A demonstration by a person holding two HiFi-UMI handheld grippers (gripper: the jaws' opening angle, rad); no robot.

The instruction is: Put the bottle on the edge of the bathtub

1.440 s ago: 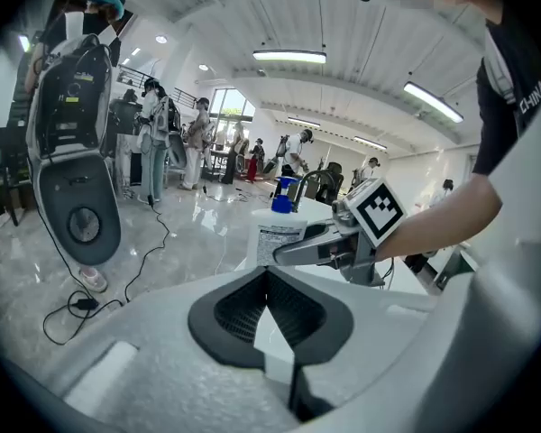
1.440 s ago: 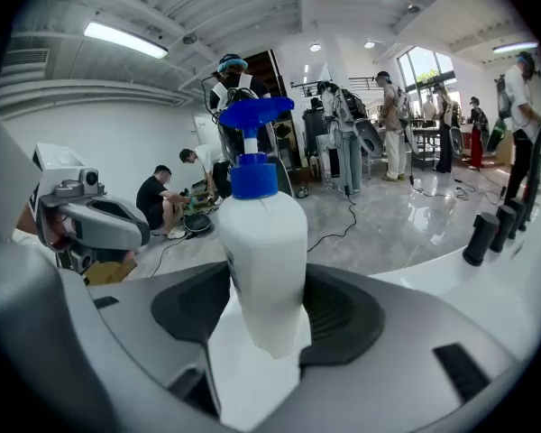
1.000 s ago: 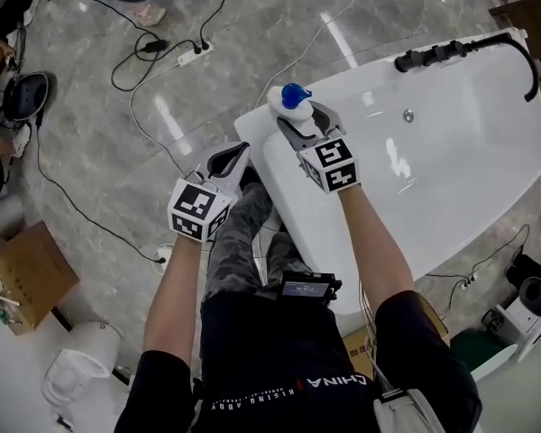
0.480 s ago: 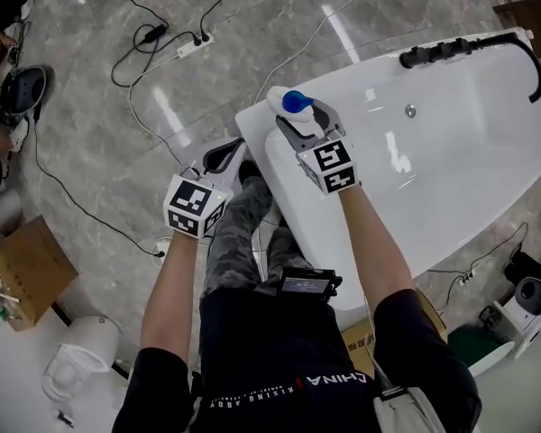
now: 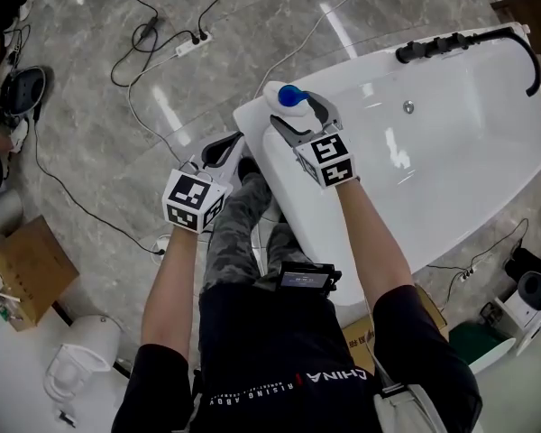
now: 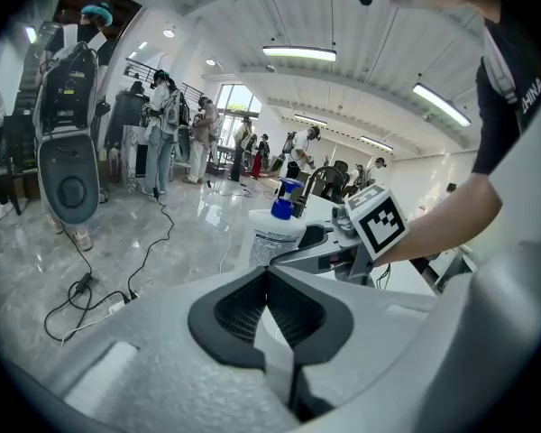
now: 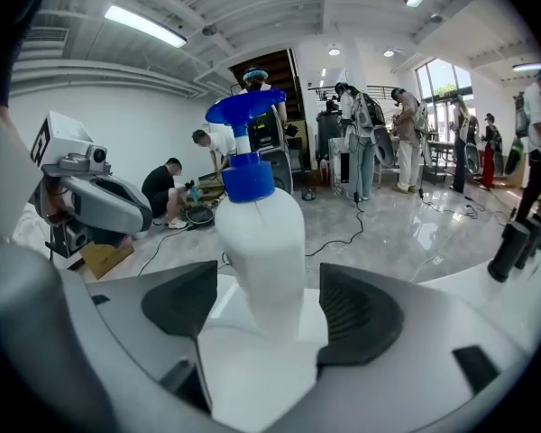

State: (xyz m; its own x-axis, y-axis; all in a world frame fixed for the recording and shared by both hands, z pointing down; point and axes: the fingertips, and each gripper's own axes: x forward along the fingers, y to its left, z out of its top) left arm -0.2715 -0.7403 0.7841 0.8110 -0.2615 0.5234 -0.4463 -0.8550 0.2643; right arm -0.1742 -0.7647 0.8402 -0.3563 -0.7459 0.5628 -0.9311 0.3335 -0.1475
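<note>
White bathtub (image 5: 451,161) below us, grey marble floor (image 5: 90,161) all round, and on the tub's near corner rim stands the bottle (image 5: 285,99), upright, with a white body and a blue pump cap. Its label carries dark print, too small to read from the left gripper view. The right gripper (image 5: 296,115) sits round it from six o'clock. Its jaws have just been opening and are now spread wide, pads clear of the plastic on both sides. At eight o'clock of the bottle the left gripper (image 5: 224,152) hangs outside the tub, pads pressed together on nothing. Black tap fittings (image 5: 428,52) sit at two o'clock on the far rim, and a power strip (image 5: 191,43) lies on the floor at eleven. The person's black shirt (image 5: 288,377) reads "CHINA", with what looks like "RISING ABOV" beside it.
</note>
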